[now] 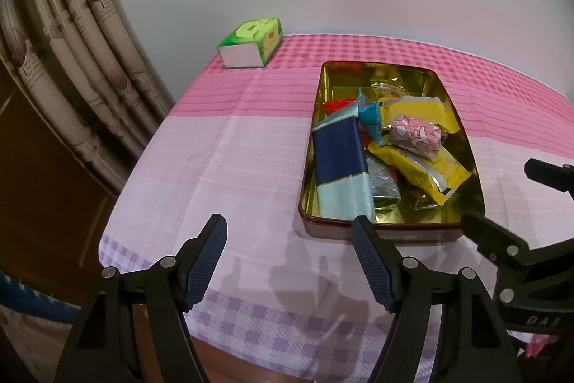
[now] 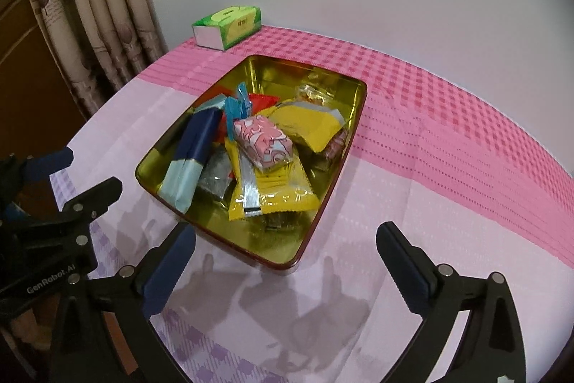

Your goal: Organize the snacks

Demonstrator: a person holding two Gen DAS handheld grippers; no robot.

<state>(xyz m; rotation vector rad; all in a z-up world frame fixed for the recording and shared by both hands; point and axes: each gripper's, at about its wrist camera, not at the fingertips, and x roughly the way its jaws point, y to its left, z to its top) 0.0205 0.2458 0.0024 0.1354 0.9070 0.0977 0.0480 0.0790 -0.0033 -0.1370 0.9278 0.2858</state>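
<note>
Gold-lined tin point(image 2: 353, 117), rectangular w/ a dark red outer wall, sits on the counter point(image 2: 448, 203), which is covered by a pink-and-lilac checked cloth. Inside the tin lie the snacks in a loose heap: a navy and pale-blue packet point(image 2: 195, 149) along the left side, a yellow packet point(image 2: 272, 192) w/ a silver seam near the front, a 2nd yellow packet point(image 2: 312, 126) behind it, and a pink patterned packet point(image 2: 263, 144) resting on top of the yellow ones. A turquoise wrapper point(image 2: 235, 110) and a red one point(image 2: 263, 101) stick up further back; a silver-grey packet point(image 2: 215, 180) lies low beside the navy one.

Right gripper point(image 2: 287, 257) hangs just in front of the tin's near edge, jaws spread wide, nothing between them. Left gripper point(image 1: 288, 257) hangs near the tin's front-left corner, jaws about half apart, also holding nothing; its right finger overlaps the tin's front wall in the left wrist view.

Green tissue box point(image 1: 251, 42) stands at the far-left corner of the counter, well apart from the tin, w/ a curtain point(image 1: 71, 60) beside it.
</note>
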